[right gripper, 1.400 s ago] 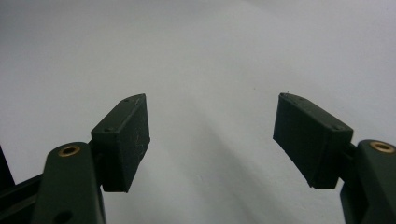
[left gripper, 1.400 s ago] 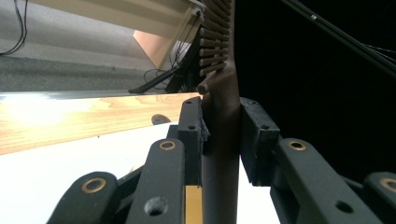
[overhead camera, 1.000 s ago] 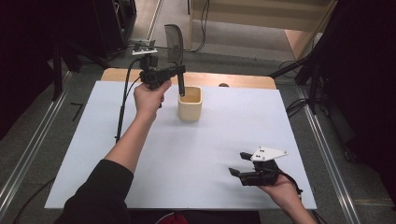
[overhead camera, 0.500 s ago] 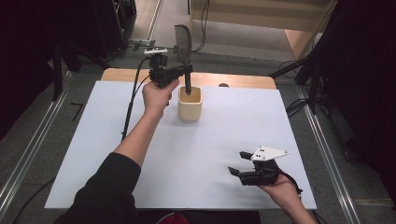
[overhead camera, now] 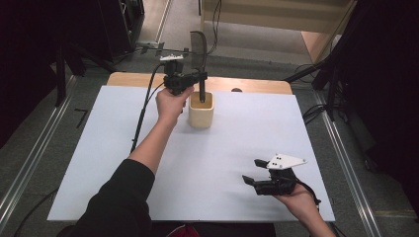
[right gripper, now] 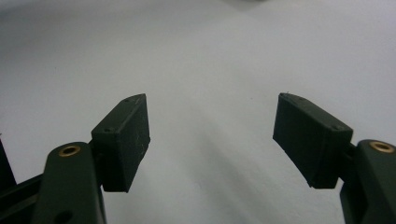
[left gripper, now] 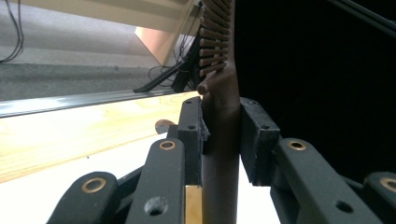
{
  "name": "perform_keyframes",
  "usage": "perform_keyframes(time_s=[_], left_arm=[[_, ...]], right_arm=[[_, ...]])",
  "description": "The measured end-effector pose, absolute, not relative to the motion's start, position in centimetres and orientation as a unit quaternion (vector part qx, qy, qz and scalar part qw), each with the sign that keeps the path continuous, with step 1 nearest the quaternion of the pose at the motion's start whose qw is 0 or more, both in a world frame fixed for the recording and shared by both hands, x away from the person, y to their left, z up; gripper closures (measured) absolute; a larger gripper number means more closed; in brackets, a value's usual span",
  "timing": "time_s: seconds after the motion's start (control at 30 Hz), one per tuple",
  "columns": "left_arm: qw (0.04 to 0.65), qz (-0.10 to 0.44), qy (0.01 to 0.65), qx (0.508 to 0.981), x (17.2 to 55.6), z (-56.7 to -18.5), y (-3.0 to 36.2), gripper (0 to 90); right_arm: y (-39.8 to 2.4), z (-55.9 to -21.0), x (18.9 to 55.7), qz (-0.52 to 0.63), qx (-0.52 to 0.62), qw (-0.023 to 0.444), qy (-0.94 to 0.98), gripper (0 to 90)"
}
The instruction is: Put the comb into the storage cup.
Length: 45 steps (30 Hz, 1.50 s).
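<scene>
— Comb [overhead camera: 197, 47] handle sits clamped between the left gripper's [overhead camera: 200, 79] pads, upright, its lower end already inside the cream cup [overhead camera: 201, 114] near the table's [overhead camera: 99, 148] far edge.

— So what is left?

— Probably lowering it fully and letting go; it hasn't been released. The right gripper [overhead camera: 252, 180] rests at the near right corner, jaws spread wide, holding nothing.

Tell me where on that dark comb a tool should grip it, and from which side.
Grip the comb on its plain handle, just below the teeth, coming in level from the side as the left tool does now. The handle is a smooth, narrow shaft standing upright with its lower end in the cream cup; the toothed head above looks uneven and more likely to slip.
</scene>
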<state>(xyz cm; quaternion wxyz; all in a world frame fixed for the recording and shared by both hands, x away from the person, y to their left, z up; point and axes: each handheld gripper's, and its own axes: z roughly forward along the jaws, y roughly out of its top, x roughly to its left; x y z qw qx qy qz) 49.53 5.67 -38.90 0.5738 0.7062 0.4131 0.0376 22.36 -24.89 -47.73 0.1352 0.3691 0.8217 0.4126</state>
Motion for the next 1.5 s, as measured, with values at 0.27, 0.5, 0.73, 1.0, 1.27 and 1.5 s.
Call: perform_keyframes(time_s=[0.27,0.5,0.73,1.0,1.27,1.5], left_arm=[[0.568,0.042,0.407,0.714,49.6,-40.0,5.4,73.0],[0.562,0.044,0.408,0.718,49.4,-41.0,5.3,73.0],[0.555,0.049,0.404,0.725,49.2,-41.8,5.2,72.9],[0.546,0.051,0.402,0.734,49.2,-42.7,5.3,72.9],[0.551,0.049,0.399,0.731,49.0,-43.1,5.6,72.7],[0.549,0.055,0.396,0.734,48.6,-43.5,5.7,72.5]], right_arm=[[-24.6,-47.9,22.3,0.409,0.366,0.125,0.826,25.4],[-24.6,-47.9,22.3,0.409,0.366,0.125,0.826,25.4],[-24.5,-48.0,22.3,0.406,0.363,0.125,0.829,25.4],[-24.5,-48.0,22.3,0.407,0.363,0.124,0.829,25.4],[-24.6,-48.0,22.3,0.408,0.364,0.124,0.828,25.4],[-24.6,-48.0,22.3,0.406,0.364,0.125,0.829,25.3]])
